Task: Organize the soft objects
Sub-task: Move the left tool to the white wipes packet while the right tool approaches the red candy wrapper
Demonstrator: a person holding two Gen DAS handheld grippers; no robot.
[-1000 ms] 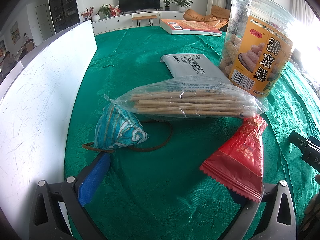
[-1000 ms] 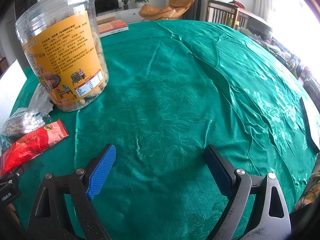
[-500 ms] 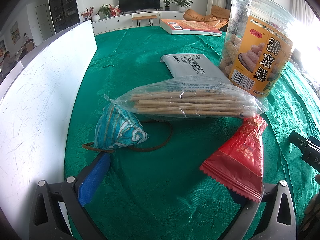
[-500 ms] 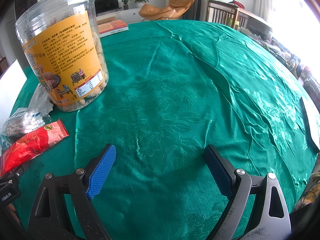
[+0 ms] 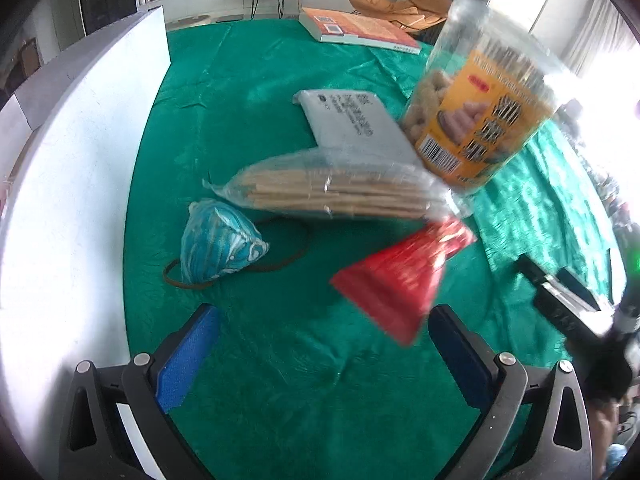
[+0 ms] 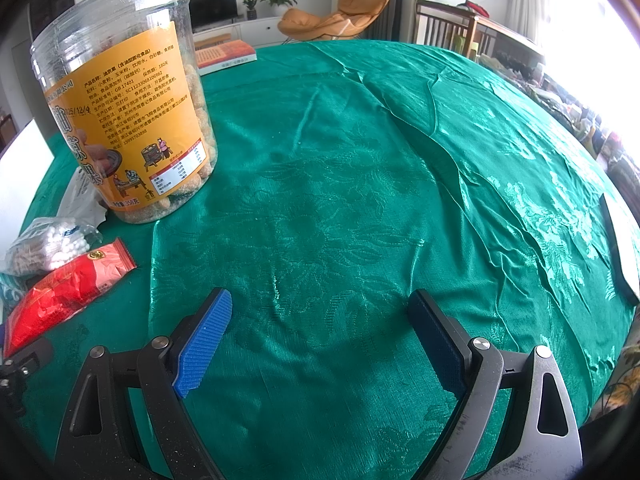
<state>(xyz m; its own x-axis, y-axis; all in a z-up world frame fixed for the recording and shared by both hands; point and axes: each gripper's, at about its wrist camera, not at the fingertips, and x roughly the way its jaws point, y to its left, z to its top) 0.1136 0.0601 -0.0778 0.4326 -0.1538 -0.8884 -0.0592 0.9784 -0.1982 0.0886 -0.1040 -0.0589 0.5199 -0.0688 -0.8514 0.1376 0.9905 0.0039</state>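
A: What is the left gripper doing?

B: It is hanging over the green tablecloth with its jaws standing wide apart and nothing between them. The left-wrist picture is looking smeared, so fine detail is hard to read.

A: Where are the soft things lying?

B: A red snack packet is lying just ahead of the left gripper, toward its right finger; whether it is touching that finger, I cannot tell. A blue patterned pouch is sitting further left on the cloth, with a brown cord looping out from under it. Behind both, a clear bag of sticks is lying crosswise, and a grey flat package is poking out behind that.

A: And the big jar?

B: It is standing upright on the cloth to the right of the stick bag, its orange label facing both cameras. A book is resting at the far edge of the table, and a white board is running along the left side.

A: The right gripper?

B: Its jaws are also standing wide apart, holding nothing, over bare wrinkled cloth. In its view the red packet is lying at the far left, well apart from its fingers, beside the bag's cotton-tipped end.
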